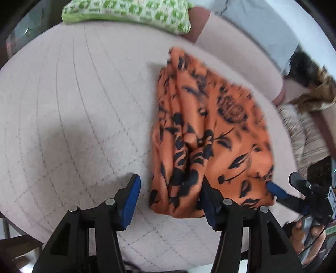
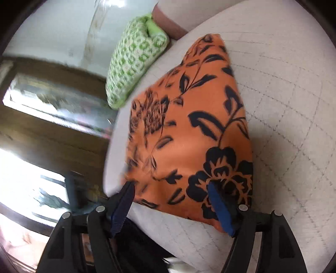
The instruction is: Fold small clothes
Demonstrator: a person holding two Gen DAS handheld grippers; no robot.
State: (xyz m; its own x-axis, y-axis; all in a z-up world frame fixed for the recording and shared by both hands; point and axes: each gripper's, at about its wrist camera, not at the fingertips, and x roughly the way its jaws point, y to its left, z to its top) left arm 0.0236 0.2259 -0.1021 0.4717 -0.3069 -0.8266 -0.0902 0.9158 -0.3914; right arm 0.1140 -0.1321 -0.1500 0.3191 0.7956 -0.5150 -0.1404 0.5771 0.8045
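Nearest the lens in the left wrist view, the left hand-held gripper (image 1: 169, 199) stands wide apart with nothing between its blue-padded fingers; its right finger overlaps the near left edge of the orange fabric garment printed with black flowers and leaves (image 1: 212, 134), but whether it touches the cloth cannot be told. Just beyond and to the right of it, that garment lies bunched into lengthwise creases on the pale pink quilted bed cover (image 1: 79, 100). The right hand-held gripper (image 2: 171, 201) is likewise spread wide, its fingers straddling the near edge of the garment (image 2: 189, 130), one at the left corner and one over the large black flower; it grips nothing that can be seen. By my reading the folding is partly done: from the right wrist the cloth looks like a fairly neat, tapered panel, probably folded over at least once, yet it is still long and needs a further fold and smoothing. The left wrist camera alone shows the creased left side, the right hand-held gripper (image 1: 281, 189) at the garment's near right corner, and a heap of brown and striped clothes (image 1: 308, 117) far to the right. Only the right wrist camera shows the bed's edge and the dark wooden furniture (image 2: 52, 117) beyond it. Farthest off, ahead of both, lies a green-and-white patterned pillow (image 1: 130, 12).
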